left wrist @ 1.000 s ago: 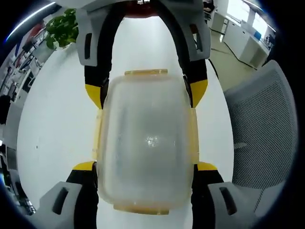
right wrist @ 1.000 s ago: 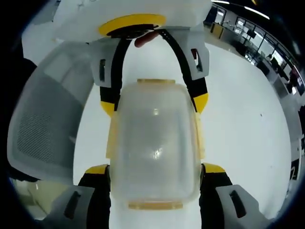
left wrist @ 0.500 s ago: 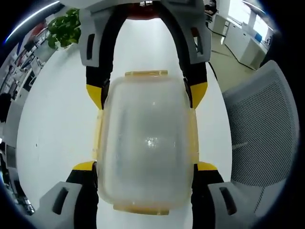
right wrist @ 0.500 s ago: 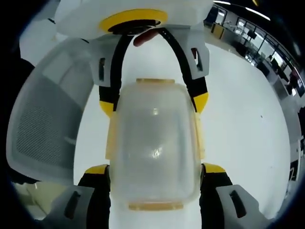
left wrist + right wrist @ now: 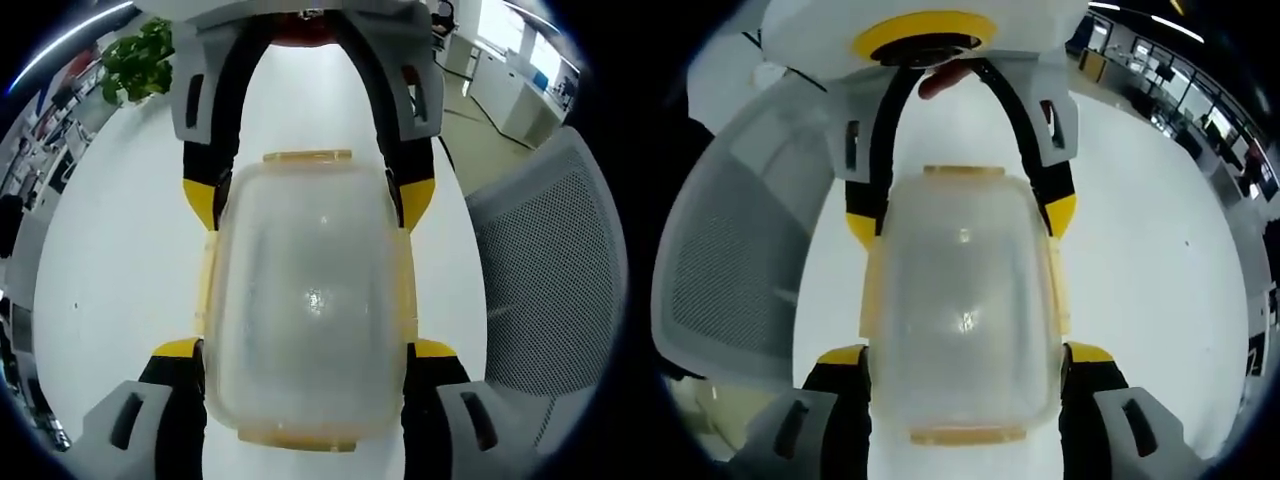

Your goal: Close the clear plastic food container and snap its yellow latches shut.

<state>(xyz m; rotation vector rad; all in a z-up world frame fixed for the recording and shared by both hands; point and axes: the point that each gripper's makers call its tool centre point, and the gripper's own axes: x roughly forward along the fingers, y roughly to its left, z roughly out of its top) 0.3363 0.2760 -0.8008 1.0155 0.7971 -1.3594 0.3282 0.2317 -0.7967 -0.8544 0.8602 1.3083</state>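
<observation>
Box (image 5: 305, 310): clear, light, stiff, a bit slippery.
Hold: by the long sides.
Left gripper (image 5: 305, 352): squeezing box.
Right gripper (image 5: 962, 357): squeezing box.
Latches (image 5: 306, 156): thin, bendy.

Your left gripper (image 5: 305, 350) straddles the clear container (image 5: 305, 300) from one end, a yellow-tipped jaw against each long side. Your right gripper (image 5: 962, 352) straddles the container from the opposite end, likewise bracketing its sides. The two grippers face each other across the container.

left view – close over container (image 5: 305, 310) | right view – opposite end, shared
</observation>
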